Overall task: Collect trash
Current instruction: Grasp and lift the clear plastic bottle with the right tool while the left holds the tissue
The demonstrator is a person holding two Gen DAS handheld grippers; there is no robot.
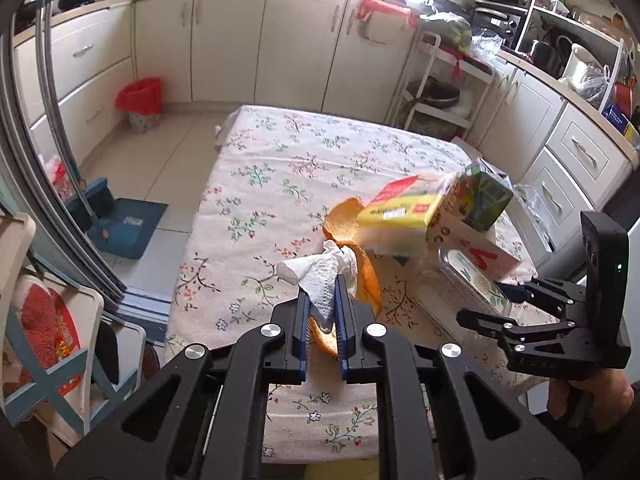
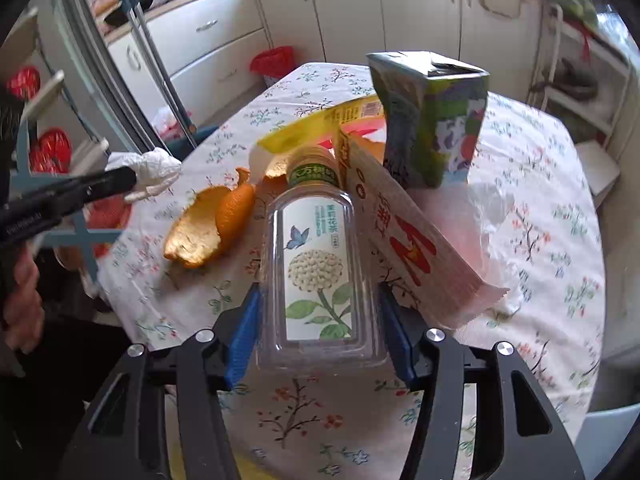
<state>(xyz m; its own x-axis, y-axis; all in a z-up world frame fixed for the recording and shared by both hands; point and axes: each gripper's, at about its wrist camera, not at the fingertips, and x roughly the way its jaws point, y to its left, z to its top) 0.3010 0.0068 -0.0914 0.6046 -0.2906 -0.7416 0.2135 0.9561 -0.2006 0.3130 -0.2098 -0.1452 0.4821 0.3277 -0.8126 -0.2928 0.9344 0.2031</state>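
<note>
Tissue (image 1: pixel 320 280) sits clamped between the pads of my left gripper (image 1: pixel 323 312), lifted clear of the floral tablecloth (image 1: pixel 256 184) above the orange peel (image 2: pixel 208 232). My right gripper (image 2: pixel 320 320) straddles the clear plastic bottle (image 2: pixel 316 272) lying on its side, blue pads beside both flanks; I cannot tell whether they press yet. Beyond lie a paper bag (image 2: pixel 404 240), a yellow wrapper (image 1: pixel 396 216) and a tilted green carton (image 2: pixel 432 120). As I judge it, the smooth bottle could squirt forward out of a shallow pinch and knock the leaning carton over, and the limp tissue could slip free on the way to the red-lined bin (image 1: pixel 142 102).
</note>
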